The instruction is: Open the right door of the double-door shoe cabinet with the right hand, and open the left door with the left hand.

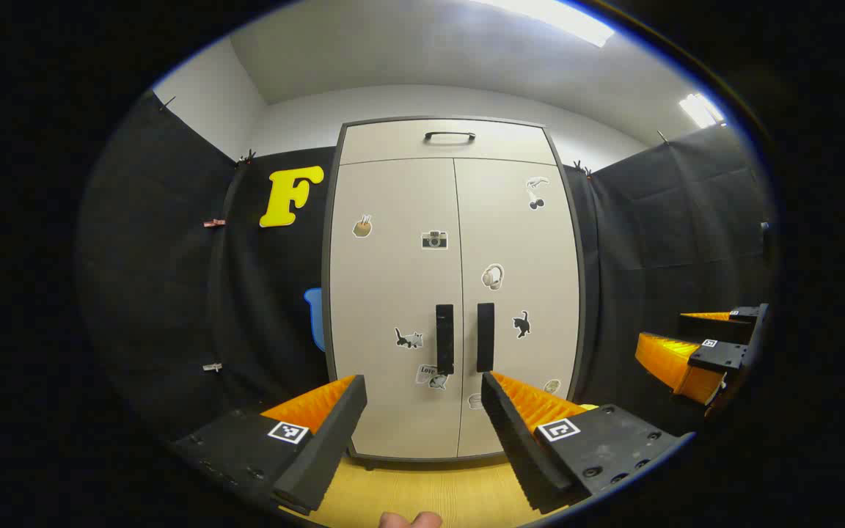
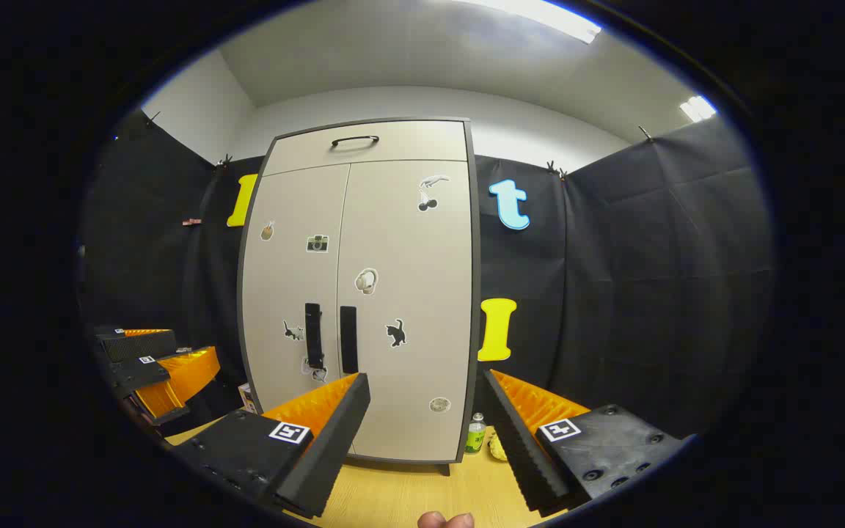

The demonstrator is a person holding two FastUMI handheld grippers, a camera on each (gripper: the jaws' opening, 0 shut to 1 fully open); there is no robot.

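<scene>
Two doors, both shut, so nothing of the task is done as far as I can see. Cabinet (image 1: pixel 459 293) stands on the desk (image 1: pixel 422 491) toward its back edge, against the cloth wall.

Left to right:
- Left gripper (image 1: pixel 422 418): fingers wide apart, holding nothing, squarely in front of the cabinet and short of it. No contact.
- Left door (image 1: pixel 393 308): flush with the frame, seam to the right door tight. Left handle (image 1: pixel 444 339) is a dark vertical bar just beside the seam, in the lower half of the door.
- Right handle (image 1: pixel 485 337): same kind of bar, just across the seam. Right door (image 1: pixel 514 308) also flush.
- Right gripper (image 2: pixel 426 422): fingers also spread, empty. It sits off toward the cabinet's right side, so from it the right handle (image 2: pixel 348 339) lies left of centre. Well clear of the door.
- Small bottle (image 2: pixel 475 434) and a yellowish object, too small to identify, sit on the desk just beside the cabinet's right foot.

Remaining, my read: all of it. Right gripper needs to shift left and go in to catch its bar, then swing the door out; the left one is already roughly lined up. The bars sit close together, so the fingers risk fouling the neighbouring one.
</scene>
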